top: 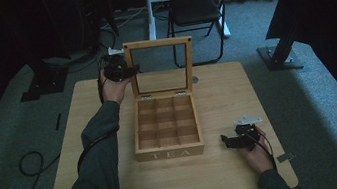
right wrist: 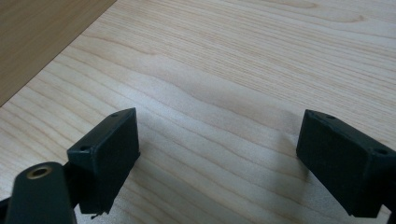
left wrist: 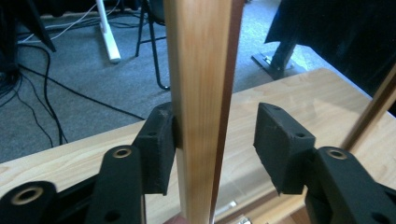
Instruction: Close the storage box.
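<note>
Wooden lid [top: 156, 42] stands upright near the table's [top: 229, 176] far edge; the left gripper [left wrist: 215, 140] straddles its left frame, jaws apart, one pad touching. Tea box [top: 170, 151] sits mid-table. Right gripper [right wrist: 217, 149], near the right edge, gapes empty.

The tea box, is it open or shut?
Open. The tea box has its lid standing upright at the back, so its bare compartments show. The left gripper is at the lid's left edge.

open tea box [top: 166, 125] on table [top: 229, 176], left gripper [top: 133, 70] at lid [top: 161, 68]
</note>
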Available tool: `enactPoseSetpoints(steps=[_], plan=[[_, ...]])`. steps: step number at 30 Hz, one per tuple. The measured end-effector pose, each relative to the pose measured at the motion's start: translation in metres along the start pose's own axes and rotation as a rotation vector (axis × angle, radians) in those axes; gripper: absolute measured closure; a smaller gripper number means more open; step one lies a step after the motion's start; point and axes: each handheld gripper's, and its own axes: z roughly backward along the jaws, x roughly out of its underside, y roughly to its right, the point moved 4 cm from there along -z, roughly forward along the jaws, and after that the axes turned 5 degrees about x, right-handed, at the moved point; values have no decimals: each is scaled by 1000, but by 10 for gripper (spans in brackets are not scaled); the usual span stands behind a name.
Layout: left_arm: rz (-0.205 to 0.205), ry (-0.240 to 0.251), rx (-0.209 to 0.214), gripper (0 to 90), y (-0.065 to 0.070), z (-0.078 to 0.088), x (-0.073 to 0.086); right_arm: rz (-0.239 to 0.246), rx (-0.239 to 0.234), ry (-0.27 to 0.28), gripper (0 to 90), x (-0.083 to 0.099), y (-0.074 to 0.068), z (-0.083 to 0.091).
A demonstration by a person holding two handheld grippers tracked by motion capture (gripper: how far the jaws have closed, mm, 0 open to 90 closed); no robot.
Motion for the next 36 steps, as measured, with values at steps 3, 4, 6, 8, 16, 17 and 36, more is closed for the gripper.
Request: enactPoseSetpoints(steps=[3, 4, 6, 8, 16, 17, 36], plan=[[-18, 22, -10, 521, 6, 9, 6, -1, 2, 0, 128, 0, 0, 0], [-30, 27, -18, 521, 9, 11, 7, -2, 2, 0, 128, 0, 0, 0], [-44, 39, -24, 523, 13, 17, 12, -3, 2, 0, 128, 0, 0, 0], [-42, 48, -15, 520, 16, 21, 15, -3, 2, 0, 127, 0, 0, 0], [-19, 65, 35, 467, 26, 41, 26, 0, -1, 0, 128, 0, -1, 0], [-7, 70, 37, 457, 28, 43, 26, 1, -1, 0, 128, 0, -1, 0], [-35, 134, -23, 447, 49, 83, 27, 3, -3, 2, 128, 0, -1, 0]])
